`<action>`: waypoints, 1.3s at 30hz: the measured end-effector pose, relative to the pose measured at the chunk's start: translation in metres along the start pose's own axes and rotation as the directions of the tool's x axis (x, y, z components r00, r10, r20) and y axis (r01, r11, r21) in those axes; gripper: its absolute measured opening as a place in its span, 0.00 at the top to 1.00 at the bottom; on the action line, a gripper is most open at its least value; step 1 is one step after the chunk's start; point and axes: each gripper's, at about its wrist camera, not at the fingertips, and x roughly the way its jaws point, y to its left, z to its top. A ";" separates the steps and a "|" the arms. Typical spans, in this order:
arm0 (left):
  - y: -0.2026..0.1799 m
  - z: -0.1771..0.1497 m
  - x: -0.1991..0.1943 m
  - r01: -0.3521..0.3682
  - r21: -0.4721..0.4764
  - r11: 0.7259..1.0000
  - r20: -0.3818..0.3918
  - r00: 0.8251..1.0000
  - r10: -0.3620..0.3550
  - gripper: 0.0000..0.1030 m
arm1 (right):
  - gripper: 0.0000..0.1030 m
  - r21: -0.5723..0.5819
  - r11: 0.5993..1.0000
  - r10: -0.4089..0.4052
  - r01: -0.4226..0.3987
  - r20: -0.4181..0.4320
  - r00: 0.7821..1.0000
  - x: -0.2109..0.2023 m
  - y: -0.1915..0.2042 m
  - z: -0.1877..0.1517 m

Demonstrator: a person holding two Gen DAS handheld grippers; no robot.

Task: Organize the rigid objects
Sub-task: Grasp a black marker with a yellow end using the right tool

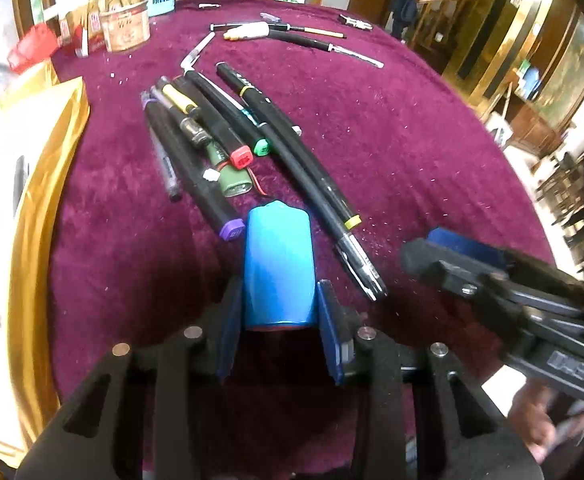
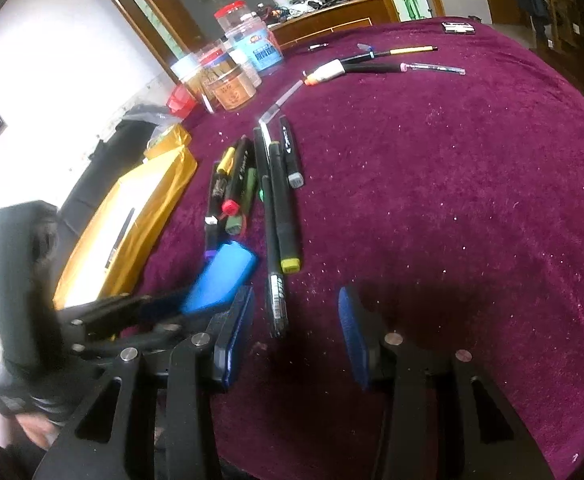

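We keep left gripper (image 1: pixel 277 312) pinching blue pack (image 1: pixel 277 268) by its sides, just above maroon cloth (image 1: pixel 412 152), near end of pen row (image 1: pixel 219 136): likely adding it to that group. Right gripper (image 2: pixel 296 336) spread, empty, waiting right of pens.

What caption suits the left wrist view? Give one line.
Left hand-held gripper closed on a blue battery pack beside a pile of pens on a maroon tablecloth.

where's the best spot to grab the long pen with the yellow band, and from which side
Grip the long pen mid-barrel from above with the right tool, jaws across its width. It lies flat at the pile's right edge, that side clear; its left touches neighbours.
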 end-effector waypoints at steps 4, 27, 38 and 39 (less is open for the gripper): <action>0.001 -0.006 -0.009 -0.006 0.009 1.000 0.004 1.000 0.006 0.68 | 0.62 -0.005 1.000 0.015 -0.016 -0.029 0.999 0.011 0.004 0.000; 0.051 -0.016 -0.012 -0.007 -0.138 0.990 -0.009 1.000 0.005 0.67 | 0.88 -0.190 0.976 -0.124 0.111 -0.060 0.990 0.035 0.045 -0.002; 0.042 0.001 0.000 -0.065 -0.055 0.996 -0.002 0.998 0.065 0.50 | 0.83 -0.177 0.983 -0.073 0.056 -0.089 0.993 0.025 0.035 -0.004; 0.041 0.001 0.001 -0.074 -0.046 0.996 0.002 0.997 0.074 0.50 | 0.83 -0.168 0.984 -0.070 0.055 -0.088 0.994 0.029 0.036 -0.002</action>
